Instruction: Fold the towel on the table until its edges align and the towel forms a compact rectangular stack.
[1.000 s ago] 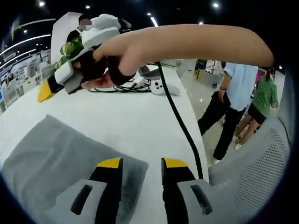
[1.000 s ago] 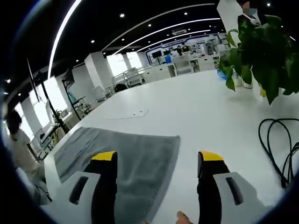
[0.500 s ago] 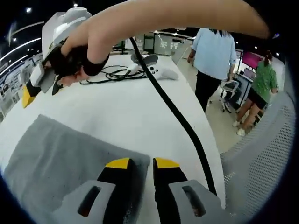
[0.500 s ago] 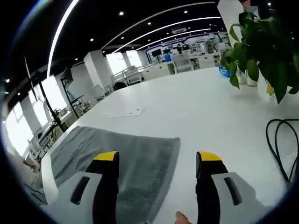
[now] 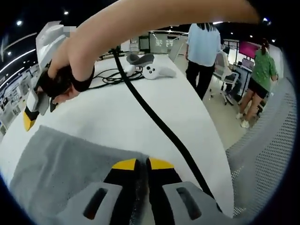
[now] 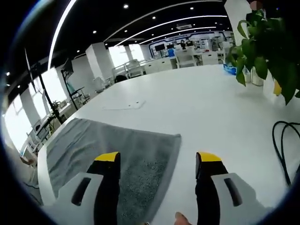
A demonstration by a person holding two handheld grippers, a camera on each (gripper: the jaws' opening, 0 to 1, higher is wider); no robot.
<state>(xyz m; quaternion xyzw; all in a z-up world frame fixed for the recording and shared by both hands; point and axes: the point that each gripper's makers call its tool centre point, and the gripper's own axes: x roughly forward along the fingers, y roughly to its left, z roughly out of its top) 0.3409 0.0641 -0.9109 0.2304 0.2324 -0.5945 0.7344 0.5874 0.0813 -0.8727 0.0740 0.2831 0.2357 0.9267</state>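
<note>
The grey towel [image 5: 70, 164] lies flat on the white surface [image 5: 140, 112]; the left hand-held gripper [image 5: 142, 164] is pinched onto its corner; the right hand-held gripper [image 6: 158, 159] gapes over another corner; soft, limp, light cloth, so corners give the best hold.

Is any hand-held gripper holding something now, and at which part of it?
The left hand-held gripper is shut on the grey towel, at its near corner. The right hand-held gripper is open over another towel corner and holds nothing.
</note>
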